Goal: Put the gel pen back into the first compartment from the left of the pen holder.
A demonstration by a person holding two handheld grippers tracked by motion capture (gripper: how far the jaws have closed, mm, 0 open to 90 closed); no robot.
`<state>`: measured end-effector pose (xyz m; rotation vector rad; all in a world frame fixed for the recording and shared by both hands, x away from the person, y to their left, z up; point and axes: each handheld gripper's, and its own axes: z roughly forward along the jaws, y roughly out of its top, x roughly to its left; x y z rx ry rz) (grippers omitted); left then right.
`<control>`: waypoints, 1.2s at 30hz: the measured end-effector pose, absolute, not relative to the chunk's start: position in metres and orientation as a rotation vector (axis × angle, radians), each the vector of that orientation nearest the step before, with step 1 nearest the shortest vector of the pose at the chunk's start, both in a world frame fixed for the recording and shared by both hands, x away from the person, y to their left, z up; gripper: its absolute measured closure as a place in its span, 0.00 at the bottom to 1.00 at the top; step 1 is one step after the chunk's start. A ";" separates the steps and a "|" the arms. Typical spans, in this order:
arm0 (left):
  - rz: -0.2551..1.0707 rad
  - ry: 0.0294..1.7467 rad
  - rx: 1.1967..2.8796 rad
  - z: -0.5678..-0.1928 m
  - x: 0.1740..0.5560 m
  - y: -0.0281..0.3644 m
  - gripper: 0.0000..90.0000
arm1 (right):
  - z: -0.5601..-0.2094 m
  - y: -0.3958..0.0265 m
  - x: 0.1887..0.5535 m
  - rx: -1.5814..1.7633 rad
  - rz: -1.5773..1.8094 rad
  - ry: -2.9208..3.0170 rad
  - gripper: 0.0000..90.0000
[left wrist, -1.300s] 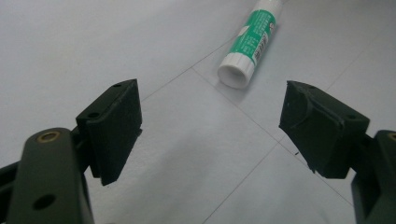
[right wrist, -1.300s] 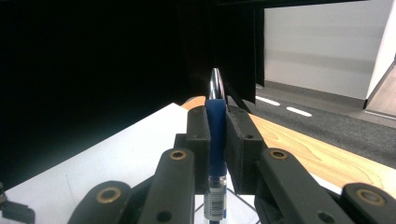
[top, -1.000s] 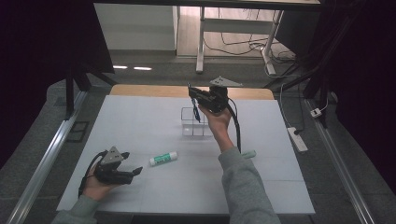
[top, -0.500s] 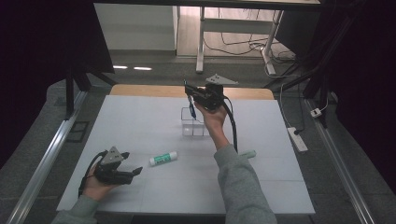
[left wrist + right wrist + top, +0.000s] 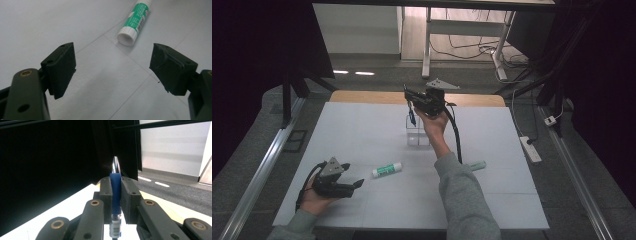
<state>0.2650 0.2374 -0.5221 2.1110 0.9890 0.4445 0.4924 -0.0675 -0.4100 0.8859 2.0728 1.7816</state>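
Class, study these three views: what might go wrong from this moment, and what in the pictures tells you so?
1. The right gripper pinches the blue pen by its grip alone, so it may swivel or slip.
2. Held above the clear holder, the pen could miss the opening or tip the light holder.
3. The glue stick lies loose and may roll away from the open left gripper.

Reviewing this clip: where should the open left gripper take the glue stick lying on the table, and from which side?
Grip the glue stick mid-barrel on its green label, coming from above with jaws across its width. It lies flat, and the left gripper stands open beside its white cap end.
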 end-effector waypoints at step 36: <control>0.448 0.993 2.121 -0.522 0.266 0.236 0.23 | -0.421 -0.123 0.457 0.884 1.659 2.165 0.54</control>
